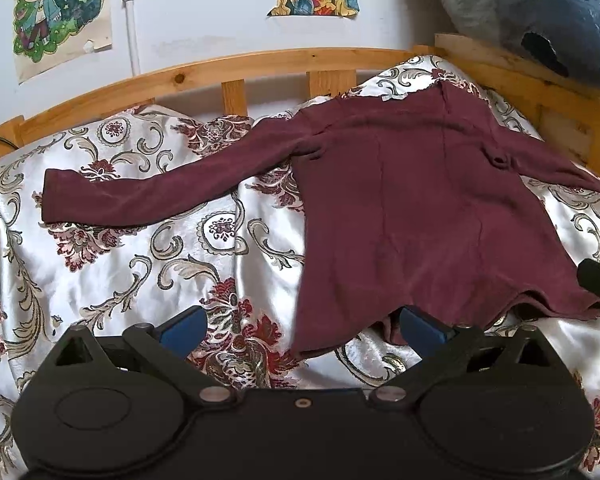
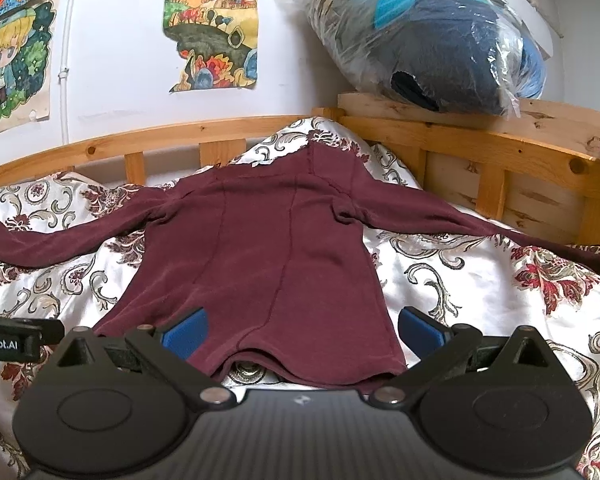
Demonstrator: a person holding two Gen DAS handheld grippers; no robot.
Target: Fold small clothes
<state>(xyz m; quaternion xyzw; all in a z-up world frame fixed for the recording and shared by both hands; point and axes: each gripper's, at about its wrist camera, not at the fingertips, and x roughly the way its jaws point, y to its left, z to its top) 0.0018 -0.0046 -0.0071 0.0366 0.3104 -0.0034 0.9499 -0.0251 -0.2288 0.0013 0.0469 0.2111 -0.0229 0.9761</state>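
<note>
A small maroon long-sleeved top (image 1: 412, 208) lies flat on the floral satin bedspread (image 1: 120, 272), both sleeves spread out; it also shows in the right wrist view (image 2: 284, 248). My left gripper (image 1: 302, 330) is open at the hem's lower left corner, its right blue pad (image 1: 422, 326) touching the hem edge. My right gripper (image 2: 302, 330) is open and straddles the middle of the hem, just above it. The right gripper's black body (image 1: 598, 280) shows at the right edge of the left wrist view.
A wooden bed rail (image 1: 236, 68) runs behind the top and along the right (image 2: 500, 148). A plastic-wrapped bundle of dark blue cloth (image 2: 440, 48) sits on the right rail. Posters hang on the white wall (image 2: 210, 32).
</note>
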